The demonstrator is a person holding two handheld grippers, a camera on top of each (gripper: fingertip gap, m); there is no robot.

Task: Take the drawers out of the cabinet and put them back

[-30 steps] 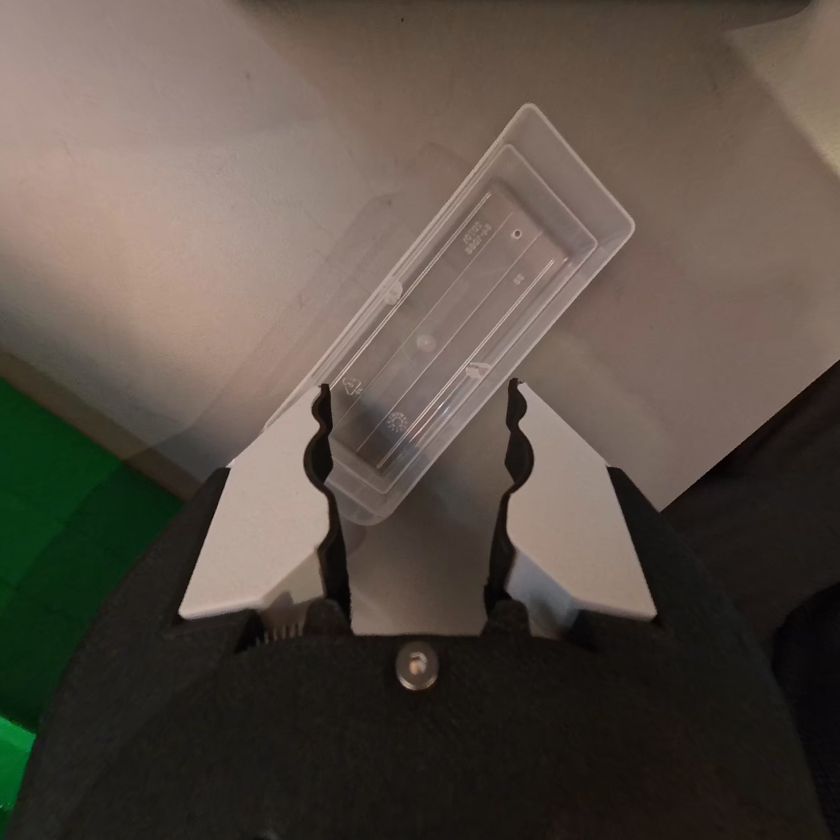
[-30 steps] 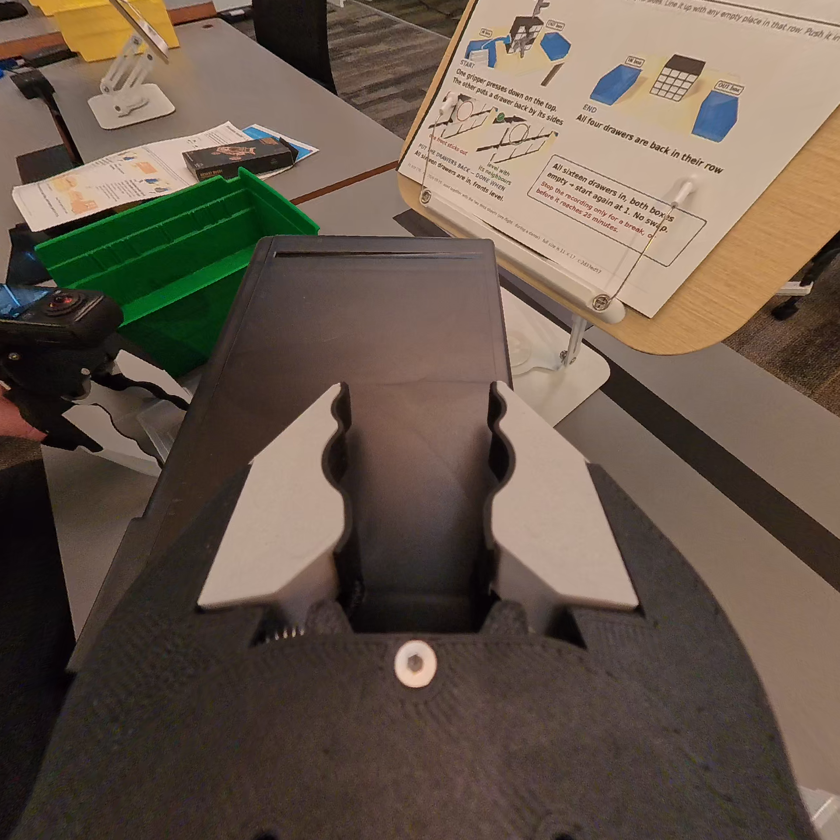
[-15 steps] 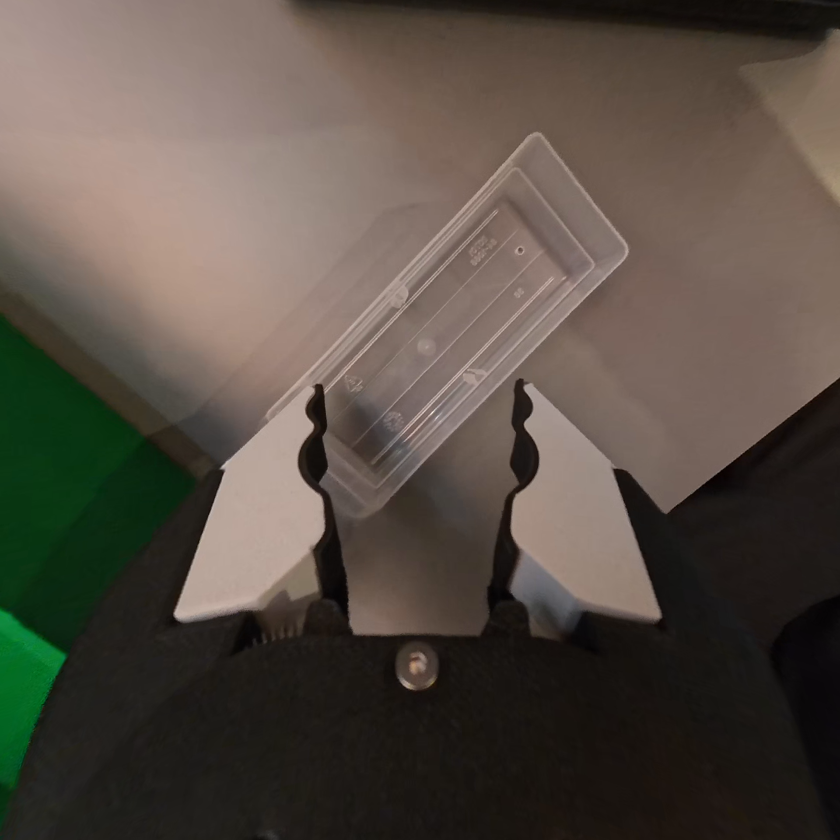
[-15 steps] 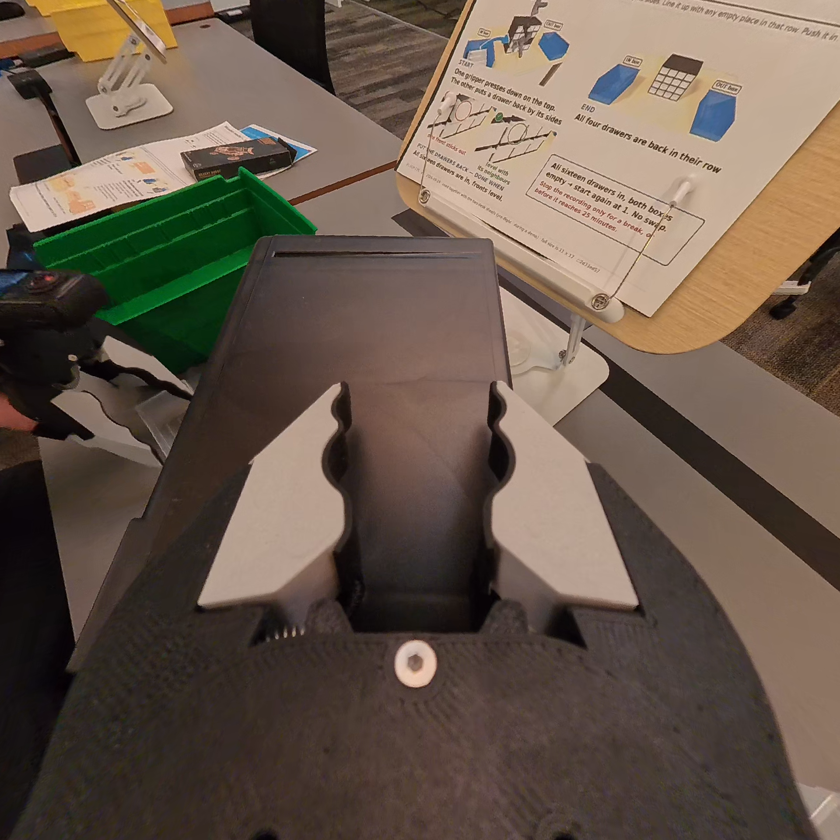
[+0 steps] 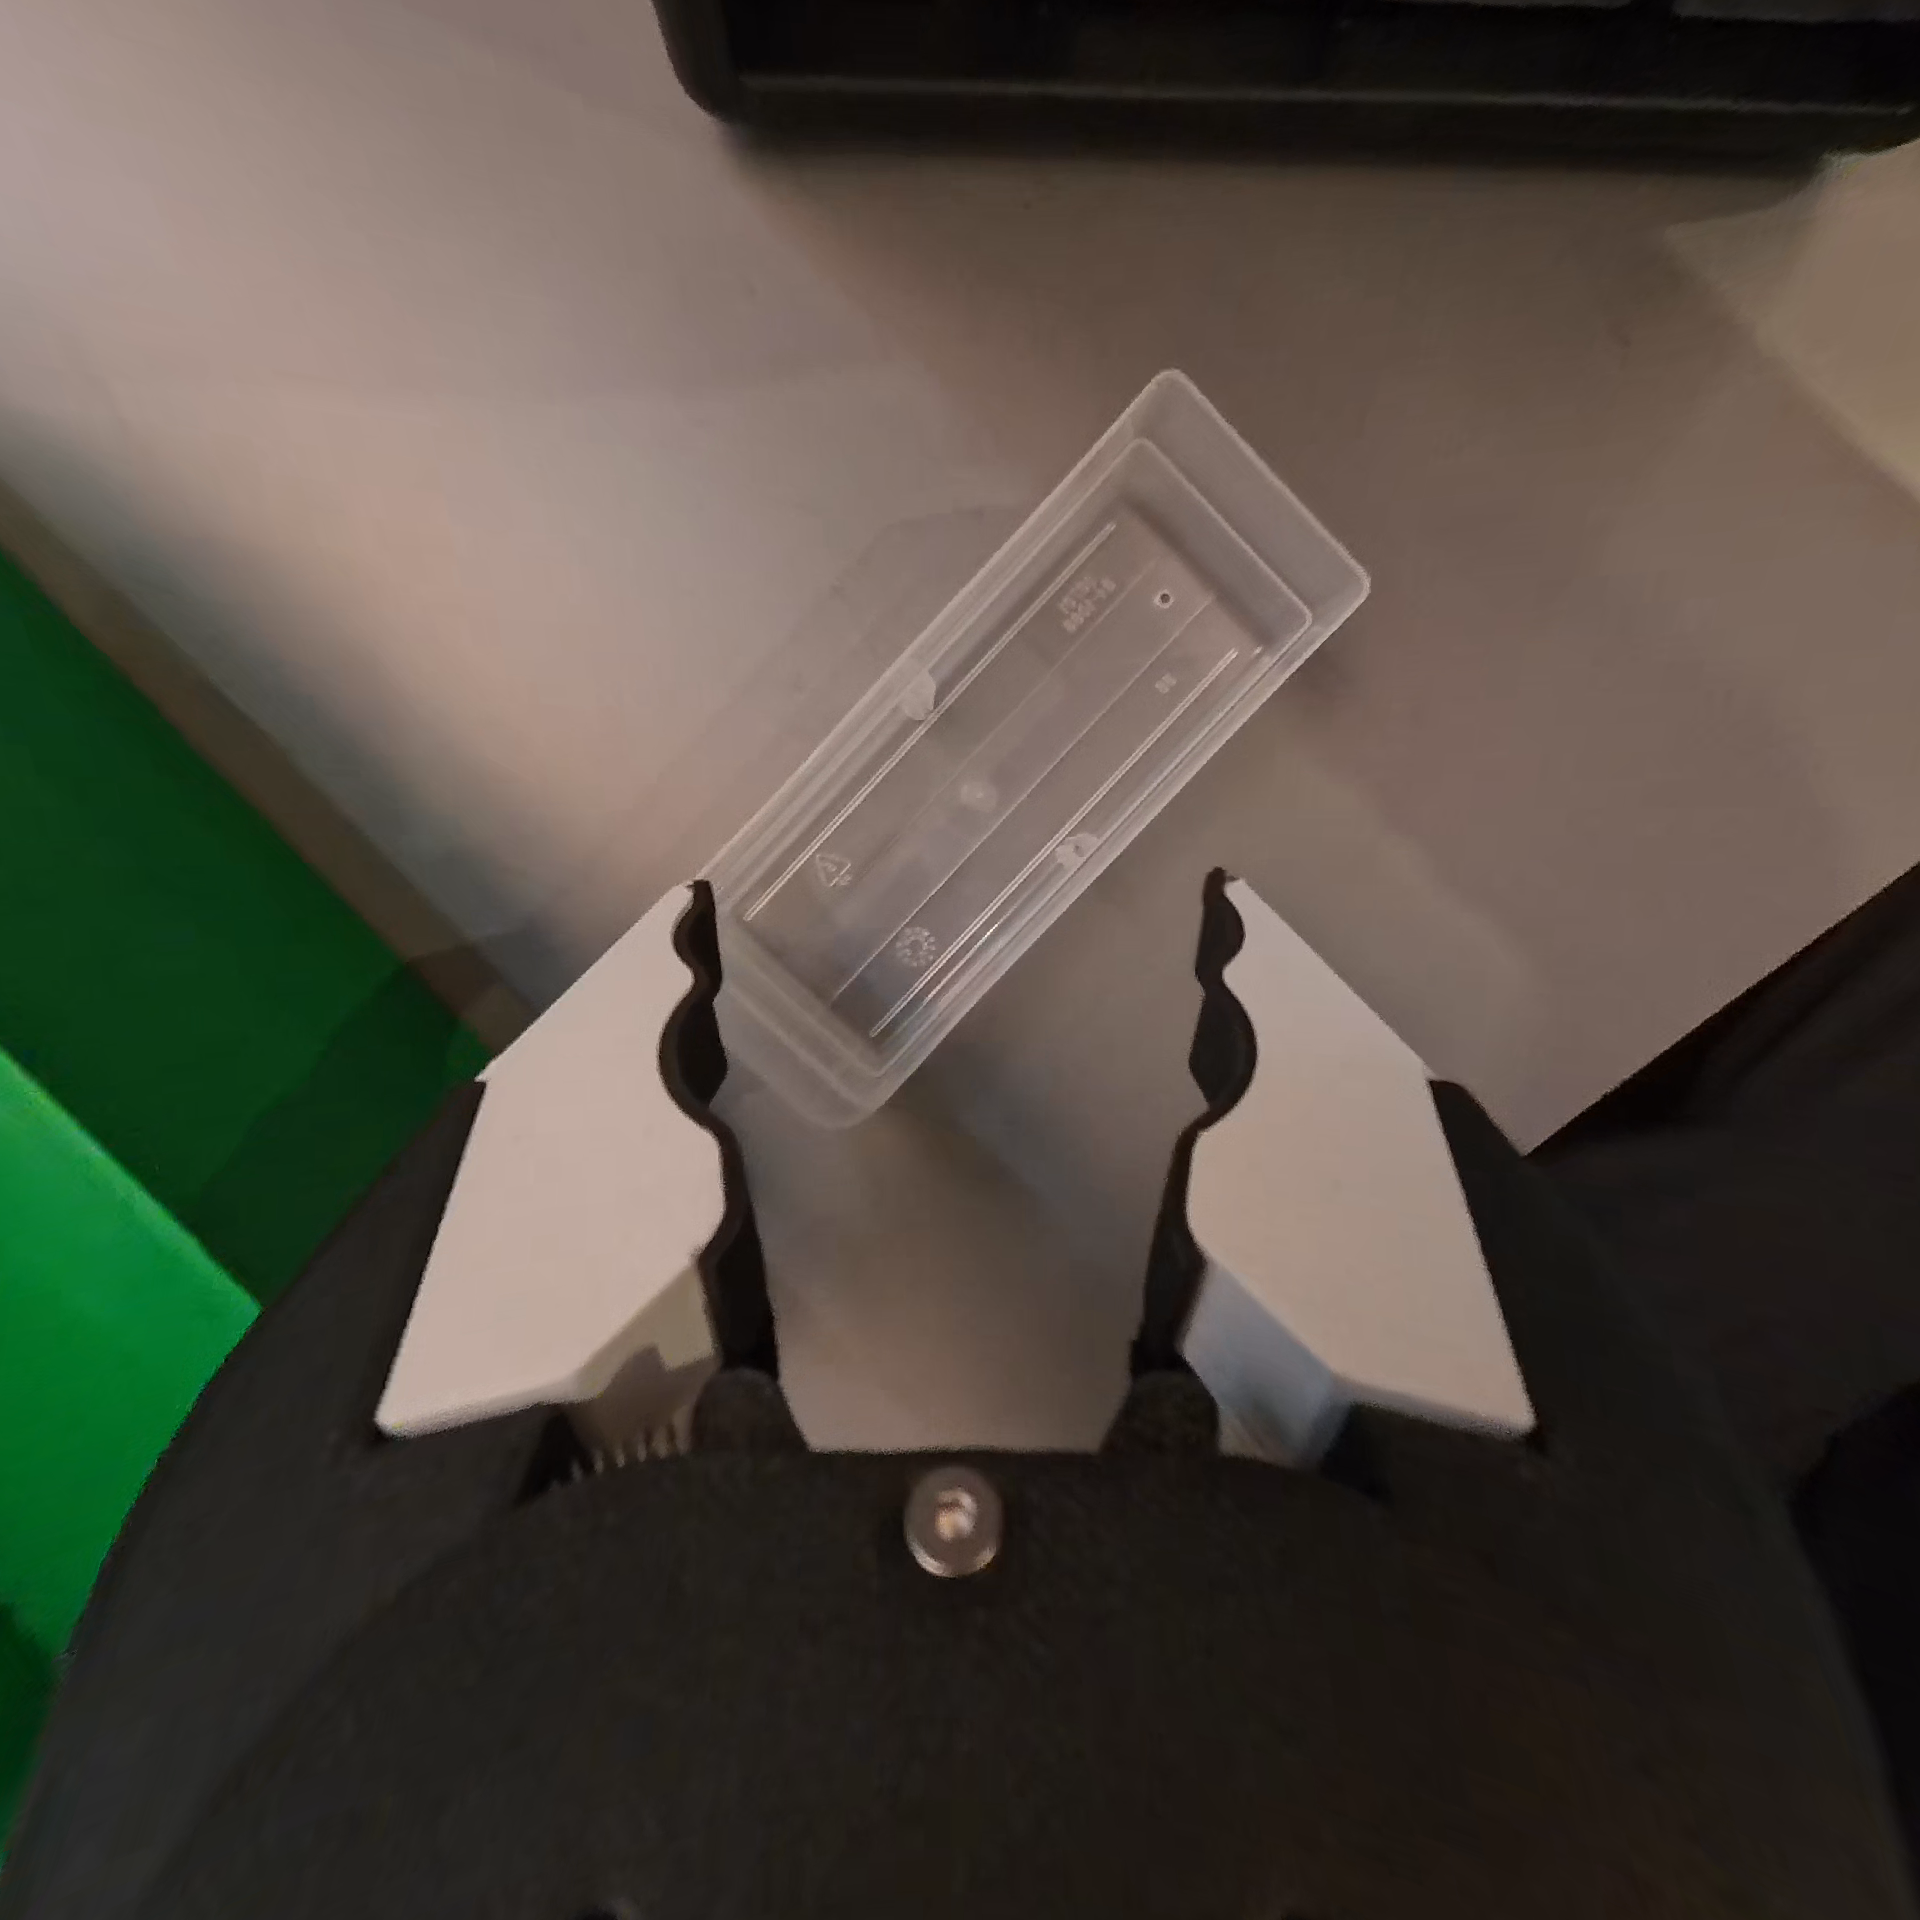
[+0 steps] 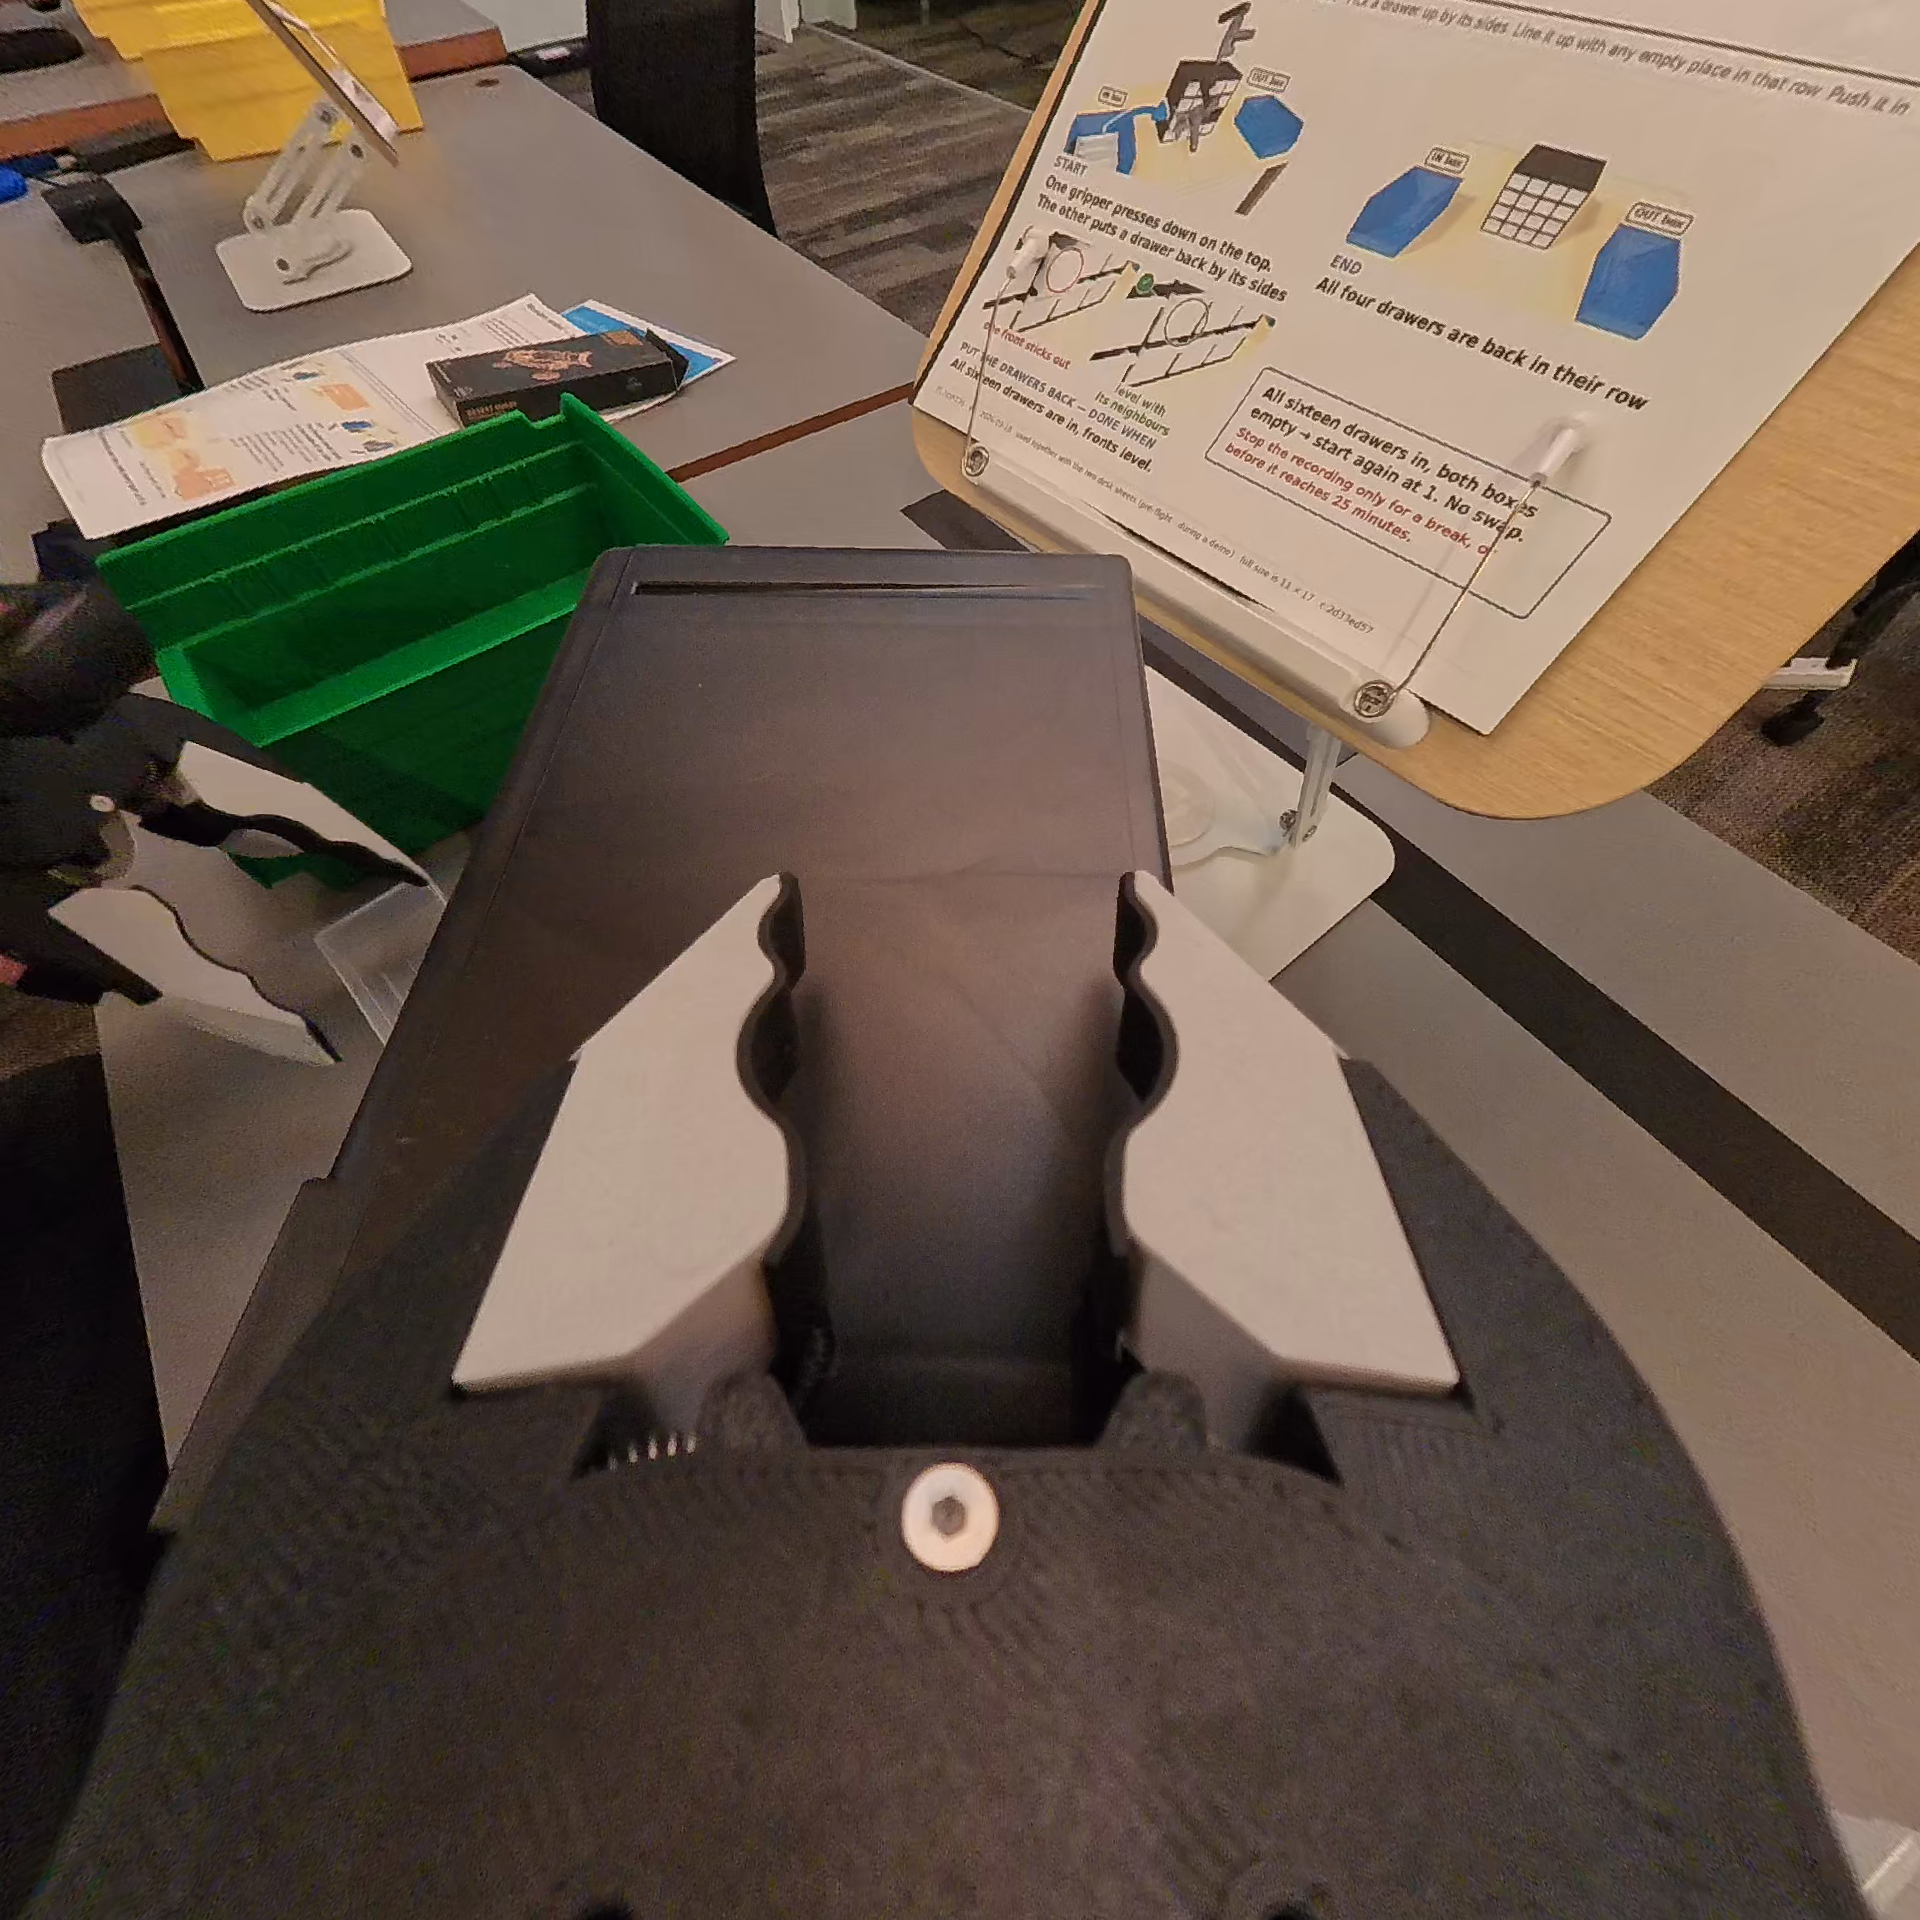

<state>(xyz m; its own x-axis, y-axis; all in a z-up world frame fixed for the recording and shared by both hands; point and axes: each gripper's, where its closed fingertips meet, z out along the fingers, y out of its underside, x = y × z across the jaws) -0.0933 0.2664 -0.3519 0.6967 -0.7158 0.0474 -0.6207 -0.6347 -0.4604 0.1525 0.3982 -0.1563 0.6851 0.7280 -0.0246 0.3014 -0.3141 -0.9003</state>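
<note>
A clear plastic drawer (image 5: 1029, 769) lies slantwise on the grey table (image 5: 468, 416), open side up and empty. My left gripper (image 5: 958, 883) is open above it. The drawer's near end sits between the fingers, close against the left finger (image 5: 582, 1174). The black cabinet (image 6: 873, 727) fills the middle of the right wrist view, and its edge shows in the left wrist view (image 5: 1247, 94). My right gripper (image 6: 956, 881) is open and empty over the cabinet's top. The left gripper (image 6: 369, 966) and a corner of the drawer (image 6: 390, 930) show beside the cabinet's left side.
A green bin (image 6: 416, 582) stands left of the cabinet and shows in the left wrist view (image 5: 156, 935). An instruction board (image 6: 1455, 312) on a white stand rises at the right. Papers (image 6: 260, 436), a black box (image 6: 551, 374), a white holder (image 6: 312, 239) and yellow bins (image 6: 260, 73) lie farther back.
My left gripper has drawn back a little from the drawer and its jaws stand slightly wider. The cabinet's edge and more of the green bin have come into view. The right gripper has not moved.
</note>
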